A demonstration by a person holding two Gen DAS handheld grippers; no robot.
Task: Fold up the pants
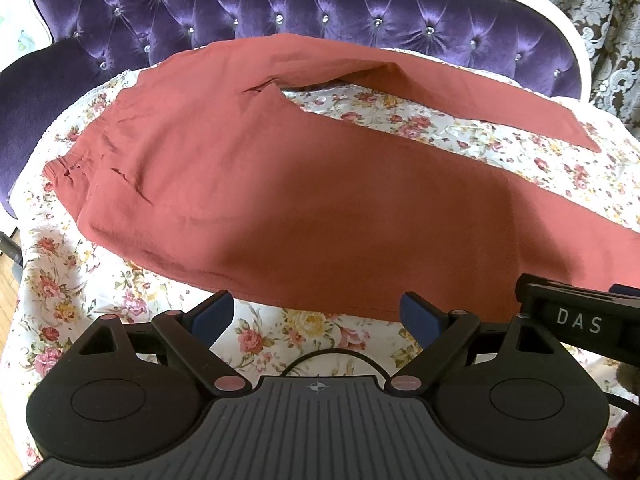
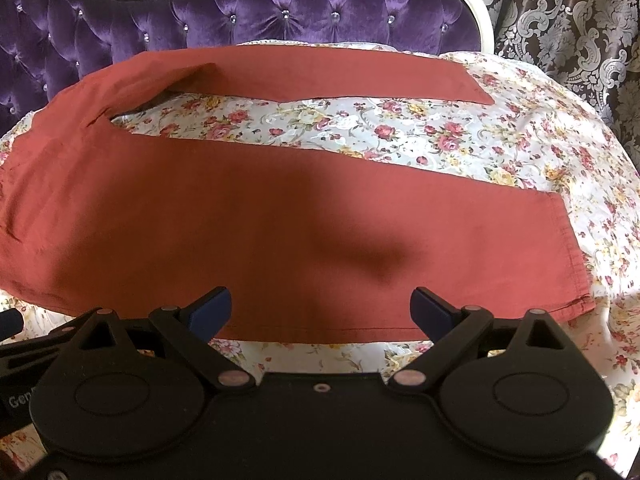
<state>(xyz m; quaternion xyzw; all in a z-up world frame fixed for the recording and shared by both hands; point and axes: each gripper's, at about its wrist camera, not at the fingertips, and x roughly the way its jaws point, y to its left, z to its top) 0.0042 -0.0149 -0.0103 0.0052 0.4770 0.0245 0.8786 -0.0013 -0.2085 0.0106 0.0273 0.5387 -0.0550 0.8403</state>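
Observation:
Rust-red pants [image 1: 248, 184] lie spread flat on a floral sheet [image 1: 440, 128], waistband to the left, two legs running right in a V. In the right wrist view the pants [image 2: 280, 216] show both leg hems at the right. My left gripper [image 1: 316, 312] is open and empty, just above the near edge of the near leg, toward the hip end. My right gripper [image 2: 322, 308] is open and empty over the near edge of the same leg, nearer the hem. Part of the right gripper's body [image 1: 580, 316] shows at the right of the left wrist view.
A purple tufted headboard [image 1: 280, 12] with a white frame stands behind the pants. The floral sheet [image 2: 460, 140] covers the surface. Patterned grey curtain [image 2: 568, 20] hangs at the right. A strip of wooden floor [image 1: 8, 288] shows at the far left.

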